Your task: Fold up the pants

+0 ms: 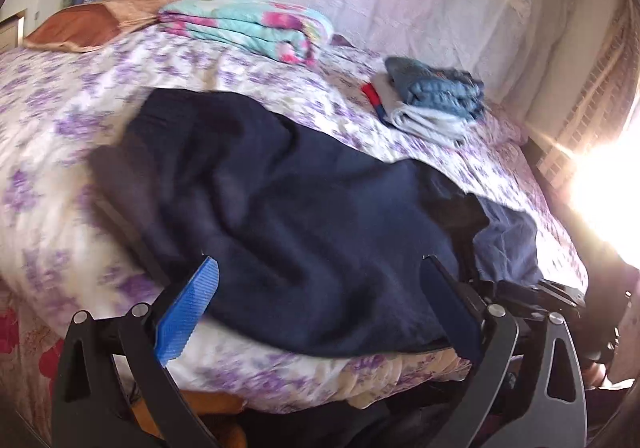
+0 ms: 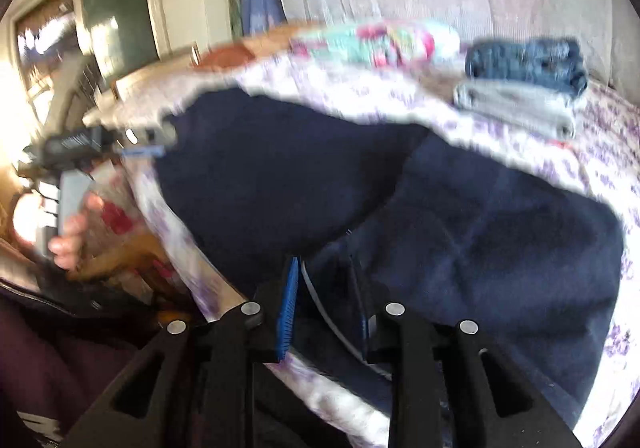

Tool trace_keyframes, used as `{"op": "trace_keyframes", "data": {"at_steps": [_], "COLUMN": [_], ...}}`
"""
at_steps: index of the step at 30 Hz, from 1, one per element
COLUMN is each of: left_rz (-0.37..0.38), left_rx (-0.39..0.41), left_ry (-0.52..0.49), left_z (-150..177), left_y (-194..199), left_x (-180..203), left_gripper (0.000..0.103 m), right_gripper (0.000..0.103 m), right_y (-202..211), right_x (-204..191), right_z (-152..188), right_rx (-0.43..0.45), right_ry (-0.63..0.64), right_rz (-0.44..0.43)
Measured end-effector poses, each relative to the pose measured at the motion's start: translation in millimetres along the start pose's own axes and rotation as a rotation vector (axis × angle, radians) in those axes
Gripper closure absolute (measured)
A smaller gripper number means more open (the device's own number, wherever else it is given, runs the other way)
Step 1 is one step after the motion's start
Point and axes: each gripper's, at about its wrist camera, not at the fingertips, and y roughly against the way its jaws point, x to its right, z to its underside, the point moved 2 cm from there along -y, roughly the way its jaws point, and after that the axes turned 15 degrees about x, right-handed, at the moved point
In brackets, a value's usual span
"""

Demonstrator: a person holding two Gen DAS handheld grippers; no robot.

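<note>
The navy pants (image 1: 304, 183) lie rumpled on the bed (image 1: 60, 119), well in front of the folded clothes (image 1: 432, 99). The left hand-held gripper (image 1: 320, 288) is spread wide over their near edge. The right hand-held gripper (image 2: 328, 312), blurred, appears to pinch the pants' fabric.

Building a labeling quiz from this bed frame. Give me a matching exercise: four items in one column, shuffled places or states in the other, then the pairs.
Items:
1. Dark navy fleece pants
2. Folded turquoise-and-pink floral blanket
3. Folded blue denim jeans
4. Orange satin pillow

Places/states:
A. On top of a folded white garment
B. Far left corner of the purple-flowered bedspread
C. Spread rumpled at the near edge, between the left gripper's fingers
D. Beside the pillow, at the head of the bed

Pairs: 1-C, 2-D, 3-A, 4-B
</note>
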Motion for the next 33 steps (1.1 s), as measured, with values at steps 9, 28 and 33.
{"op": "trace_keyframes", "data": {"at_steps": [9, 28, 33], "left_rz": [-0.072, -0.004, 0.012], "left_rx": [-0.029, 0.033, 0.073], "left_ry": [0.432, 0.583, 0.584], "left_z": [8, -9, -10], "left_y": [1, -27, -22], "left_x": [-94, -113, -102], "left_gripper": [0.005, 0.043, 0.012], "right_gripper": [0.006, 0.006, 0.006], "right_y": [-2, 7, 7], "right_x": [-35, -26, -23], "right_z": [7, 21, 22], "right_rx": [0.089, 0.118, 0.118], "right_ry": [0.142, 0.054, 0.04], "right_rz": [0.127, 0.111, 0.116]}}
